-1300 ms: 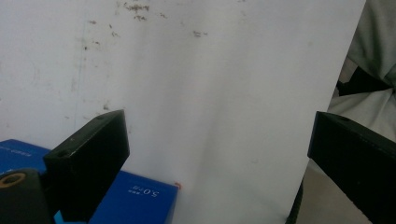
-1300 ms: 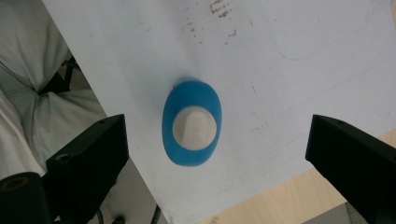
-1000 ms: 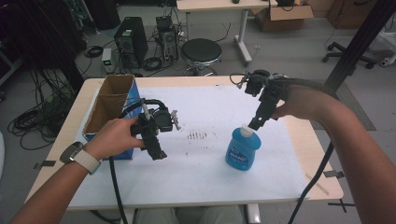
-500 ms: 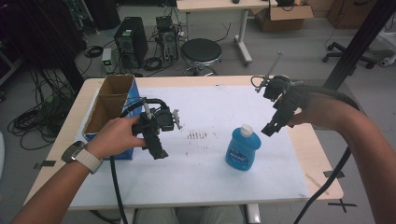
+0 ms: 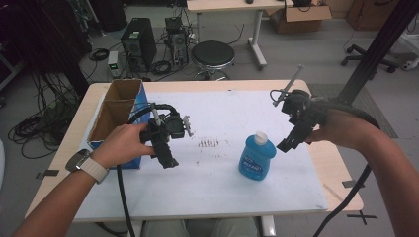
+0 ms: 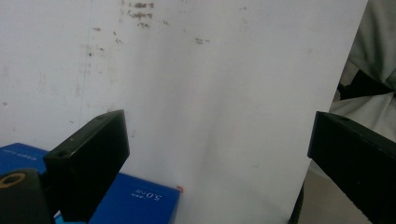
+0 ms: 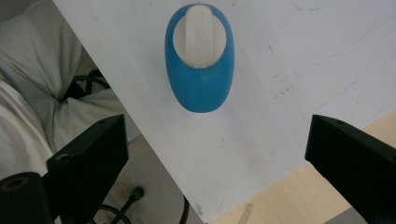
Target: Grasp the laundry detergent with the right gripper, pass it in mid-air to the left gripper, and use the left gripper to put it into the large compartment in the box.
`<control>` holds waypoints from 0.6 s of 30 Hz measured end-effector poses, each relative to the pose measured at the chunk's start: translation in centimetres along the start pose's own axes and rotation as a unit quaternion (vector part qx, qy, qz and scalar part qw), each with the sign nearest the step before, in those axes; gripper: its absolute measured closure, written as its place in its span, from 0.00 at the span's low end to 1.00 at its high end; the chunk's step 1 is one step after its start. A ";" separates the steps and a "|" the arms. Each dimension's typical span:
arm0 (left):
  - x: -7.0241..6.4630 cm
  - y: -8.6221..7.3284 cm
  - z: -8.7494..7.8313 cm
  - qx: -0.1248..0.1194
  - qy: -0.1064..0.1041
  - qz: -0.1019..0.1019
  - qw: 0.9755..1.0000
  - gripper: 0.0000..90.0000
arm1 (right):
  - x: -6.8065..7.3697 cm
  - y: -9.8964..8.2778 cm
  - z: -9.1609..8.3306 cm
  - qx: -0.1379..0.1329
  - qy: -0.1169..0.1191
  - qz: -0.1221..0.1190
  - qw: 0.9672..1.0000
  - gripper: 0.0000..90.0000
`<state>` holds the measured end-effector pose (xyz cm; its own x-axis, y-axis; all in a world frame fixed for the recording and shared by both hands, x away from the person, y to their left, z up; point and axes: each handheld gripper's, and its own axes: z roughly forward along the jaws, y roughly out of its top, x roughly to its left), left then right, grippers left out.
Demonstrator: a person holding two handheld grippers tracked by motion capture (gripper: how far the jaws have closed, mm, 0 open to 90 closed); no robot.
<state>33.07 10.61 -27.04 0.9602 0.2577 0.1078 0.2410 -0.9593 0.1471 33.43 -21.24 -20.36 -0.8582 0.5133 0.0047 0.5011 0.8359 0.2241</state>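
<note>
Plastic, smooth and glossy blue, makes up the bottle (image 5: 257,157) standing upright on the white sheet (image 5: 222,173) that covers the wooden table (image 5: 336,163), right of centre. Seen from above in the right gripper view, its body is a rounded oval (image 7: 200,60) with a flat white cap on top. The right gripper (image 5: 287,144) hangs just beside the bottle, apart from it, its two blocky black jaws spread wide with nothing between them. The left gripper (image 5: 167,160) sits over the sheet well apart from the bottle, jaws likewise wide open and empty, next to a cardboard box (image 5: 114,114) with blue sides (brown and bare inside). The sheet is matte, with a patch of small dark specks (image 5: 208,143) near its middle.
</note>
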 end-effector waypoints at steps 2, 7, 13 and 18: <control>0.0 0.0 0.0 -0.001 0.000 0.000 1.000 0.07 | 0.1 -0.1 0.2 -0.005 -0.004 -0.001 1.000 0.06; 0.0 0.0 0.0 -0.002 0.000 -0.001 1.000 0.07 | 0.2 -0.6 0.6 -0.027 -0.003 -0.006 1.000 0.06; 0.1 -0.1 0.0 0.000 -0.001 -0.003 1.000 0.07 | 0.2 -1.2 1.3 -0.046 -0.003 -0.006 0.999 0.06; 0.1 -0.1 0.0 0.000 -0.001 -0.004 1.000 0.07 | 0.2 -1.9 2.0 -0.066 0.000 -0.004 0.998 0.06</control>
<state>33.12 10.78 -27.02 0.9587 0.2649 0.1039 0.2484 -0.9572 0.1488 32.50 -22.32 -22.76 -0.8626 0.5058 0.0029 0.4745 0.8073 0.3509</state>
